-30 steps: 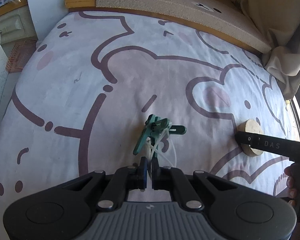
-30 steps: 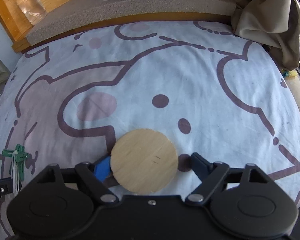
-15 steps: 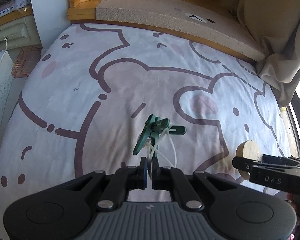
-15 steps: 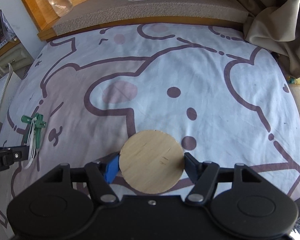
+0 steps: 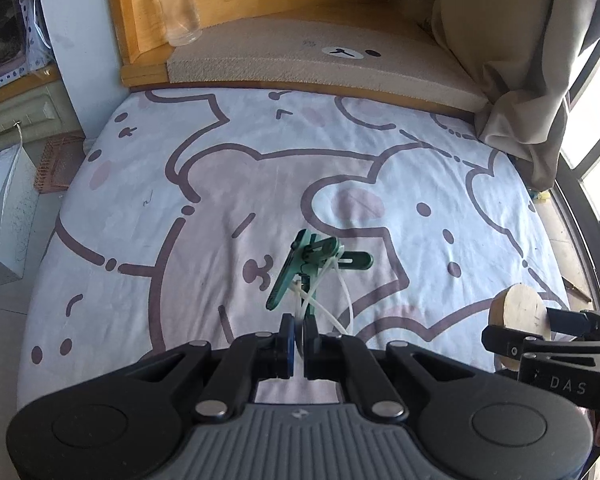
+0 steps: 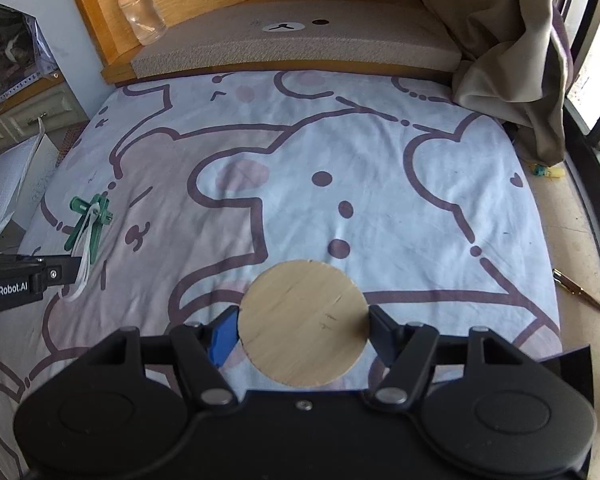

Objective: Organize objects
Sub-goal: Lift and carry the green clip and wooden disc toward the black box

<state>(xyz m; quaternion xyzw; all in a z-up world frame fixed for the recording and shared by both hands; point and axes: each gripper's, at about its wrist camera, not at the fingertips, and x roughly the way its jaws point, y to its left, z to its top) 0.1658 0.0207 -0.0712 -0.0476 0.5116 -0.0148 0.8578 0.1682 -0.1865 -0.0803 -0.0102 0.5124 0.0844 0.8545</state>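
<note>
My left gripper (image 5: pixel 297 338) is shut on the white cord of a green plastic clip bundle (image 5: pixel 312 266) and holds it above the bear-print bed sheet (image 5: pixel 220 184). The bundle also shows in the right wrist view (image 6: pixel 90 224), hanging from the left gripper (image 6: pixel 74 270). My right gripper (image 6: pixel 302 330) is shut on a round wooden disc (image 6: pixel 304 328), held flat above the sheet. The disc shows in the left wrist view (image 5: pixel 518 314) at the far right, in the right gripper (image 5: pixel 540 340).
A tan cushion (image 5: pixel 320 60) lies along the wooden headboard, with a clear glass bottle (image 5: pixel 178 12) on the ledge at its left. A beige curtain (image 6: pixel 516 52) hangs at the right. A white bag (image 5: pixel 0 216) and a basket (image 5: pixel 56 160) stand on the floor left. A pen (image 6: pixel 580 290) lies on the floor right.
Both grippers have risen and pulled back from the sheet with their loads; more of the headboard, bottle and cushion has come into view.
</note>
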